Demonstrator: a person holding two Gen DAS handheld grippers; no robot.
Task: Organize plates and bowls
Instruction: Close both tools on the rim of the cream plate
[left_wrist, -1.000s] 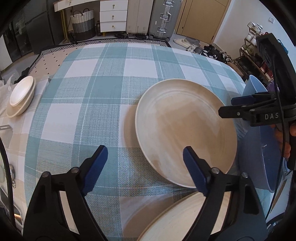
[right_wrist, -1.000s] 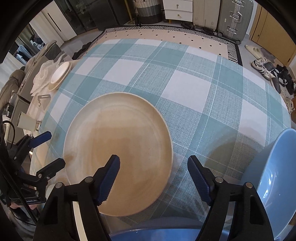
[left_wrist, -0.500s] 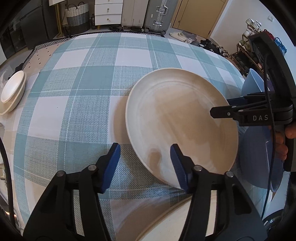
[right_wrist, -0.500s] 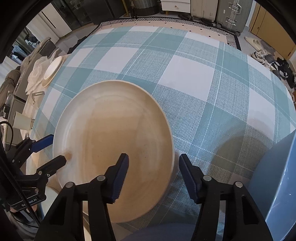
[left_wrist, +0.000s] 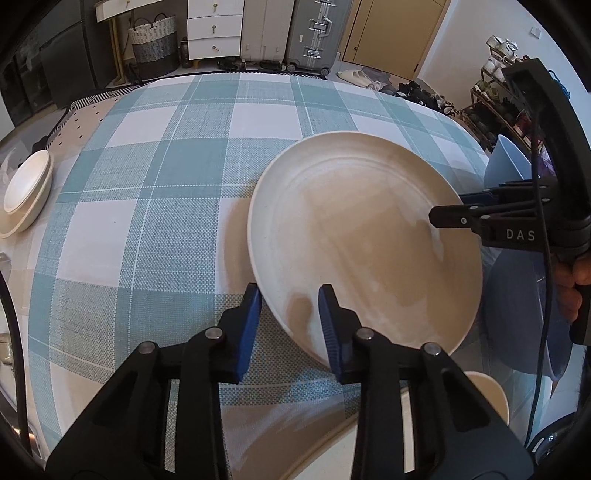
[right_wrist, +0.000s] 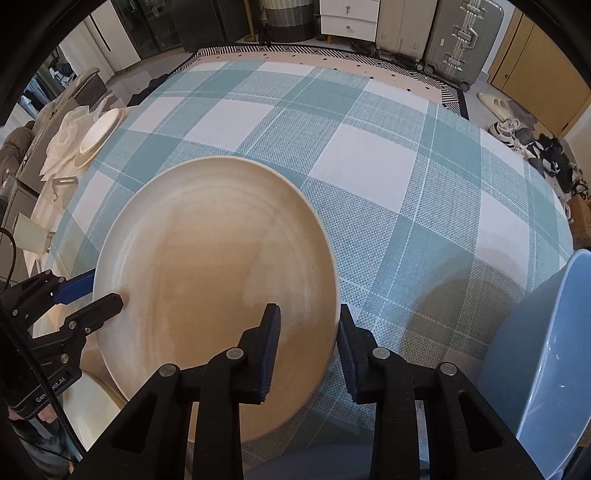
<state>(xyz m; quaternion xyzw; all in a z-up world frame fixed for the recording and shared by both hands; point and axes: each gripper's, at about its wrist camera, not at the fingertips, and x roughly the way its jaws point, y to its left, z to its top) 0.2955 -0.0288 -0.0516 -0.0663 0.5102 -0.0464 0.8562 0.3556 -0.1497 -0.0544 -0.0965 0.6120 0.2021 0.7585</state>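
A large beige plate (left_wrist: 354, 236) lies on the plaid tablecloth (left_wrist: 155, 177), and both grippers take it at opposite rims. My left gripper (left_wrist: 290, 299) has its jaws closing on the near rim, one blue pad above the plate and one below it. My right gripper (right_wrist: 308, 321) is closing the same way on the other rim (right_wrist: 334, 295). In the left wrist view the right gripper (left_wrist: 454, 210) pinches the plate's right edge. In the right wrist view the left gripper (right_wrist: 99, 291) pinches its left edge.
A light blue bowl (right_wrist: 546, 369) stands at the table's right edge, with a darker blue dish (left_wrist: 517, 317) beside it. Another cream plate (left_wrist: 487, 398) lies near the front. A small cream bowl on a plate (left_wrist: 26, 192) sits far left. Furniture and shoes surround the table.
Both pairs of jaws have narrowed from wide apart to a pinch on the plate's rim. Both hands have stayed nearly where they were.
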